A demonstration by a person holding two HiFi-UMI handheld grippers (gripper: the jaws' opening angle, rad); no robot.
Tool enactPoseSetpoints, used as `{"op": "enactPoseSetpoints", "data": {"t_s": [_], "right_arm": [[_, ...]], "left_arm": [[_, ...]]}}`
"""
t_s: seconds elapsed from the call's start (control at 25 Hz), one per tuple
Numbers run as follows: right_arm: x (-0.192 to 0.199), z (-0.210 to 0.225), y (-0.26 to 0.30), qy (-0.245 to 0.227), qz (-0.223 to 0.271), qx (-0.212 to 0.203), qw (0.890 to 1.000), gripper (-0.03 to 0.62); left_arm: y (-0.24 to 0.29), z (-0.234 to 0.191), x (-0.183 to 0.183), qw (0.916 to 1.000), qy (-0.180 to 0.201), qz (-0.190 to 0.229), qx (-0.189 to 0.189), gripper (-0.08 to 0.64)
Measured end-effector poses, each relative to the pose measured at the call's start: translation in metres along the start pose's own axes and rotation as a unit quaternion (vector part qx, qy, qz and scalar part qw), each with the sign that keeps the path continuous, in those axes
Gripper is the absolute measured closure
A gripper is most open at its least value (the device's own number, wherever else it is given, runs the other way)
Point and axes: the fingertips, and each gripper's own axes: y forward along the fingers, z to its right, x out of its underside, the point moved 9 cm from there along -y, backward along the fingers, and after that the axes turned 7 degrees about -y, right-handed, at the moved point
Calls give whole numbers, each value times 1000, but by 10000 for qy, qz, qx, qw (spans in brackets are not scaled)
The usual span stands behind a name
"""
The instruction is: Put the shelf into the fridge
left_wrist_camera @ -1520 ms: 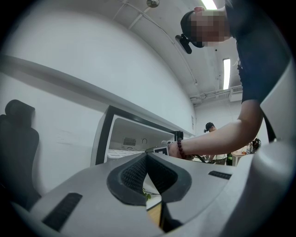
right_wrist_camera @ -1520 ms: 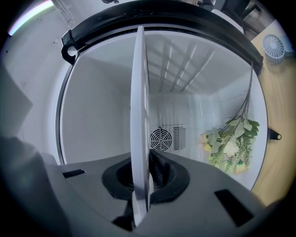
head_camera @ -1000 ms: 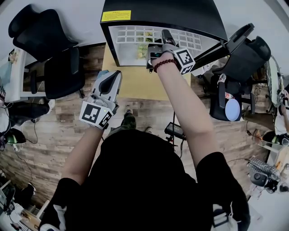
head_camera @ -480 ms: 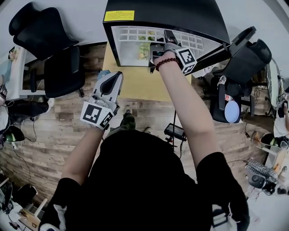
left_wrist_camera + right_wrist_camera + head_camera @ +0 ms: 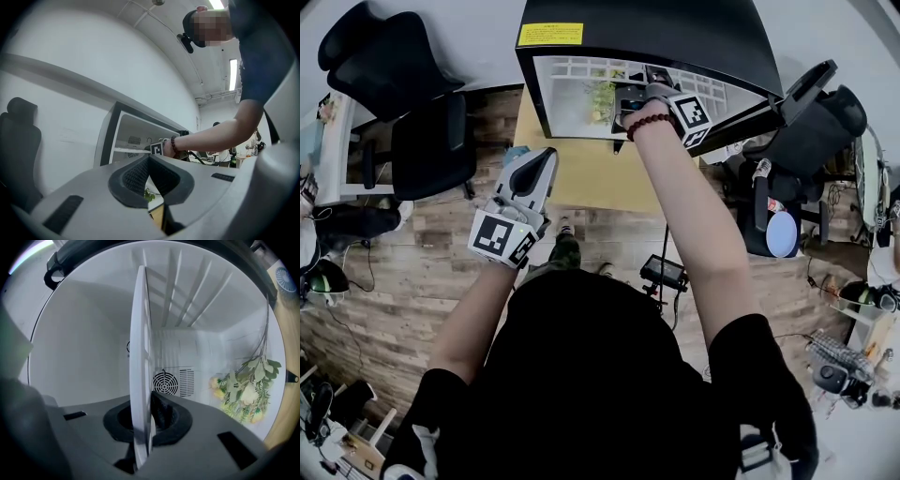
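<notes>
The right gripper (image 5: pixel 143 423), jaws clamped on the edge of the white slatted plastic shelf (image 5: pixel 140 348), has pushed deeper into the black mini fridge (image 5: pixel 647 28) than a second ago. The shelf ahead of it looks nearly seated. The left gripper (image 5: pixel 150 161) hangs back, closed and empty.

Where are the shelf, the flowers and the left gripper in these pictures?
shelf (image 5: pixel 140 357), right gripper view, on its white edge facing the camera.
flowers (image 5: pixel 243 392), right gripper view, on the pale blooms among the leaves.
left gripper (image 5: pixel 541 161), head view, at the tips of its closed jaws.
</notes>
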Motion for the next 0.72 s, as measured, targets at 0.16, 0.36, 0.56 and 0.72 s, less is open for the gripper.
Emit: {"op": "enactPoseSetpoints", "data": {"t_s": [0.16,0.36,0.56,0.72], "right_arm": [[-1,2,4,-10,0,-30,10000,555],[-3,4,6,-112,-10,-80,9999,554],[-7,3,12,-559,-388,-163,9975,538],[-5,2,-12,-822,-687,-269,9939,520]], "left_arm": [[-1,-1,3,10000,-11,6,-28,540],[-1,-2,5,10000,-38,-11,-13,540],[5,-3,3,10000,-77,-18,49,540],[10,0,3,9999,-142,5,52,540]]}}
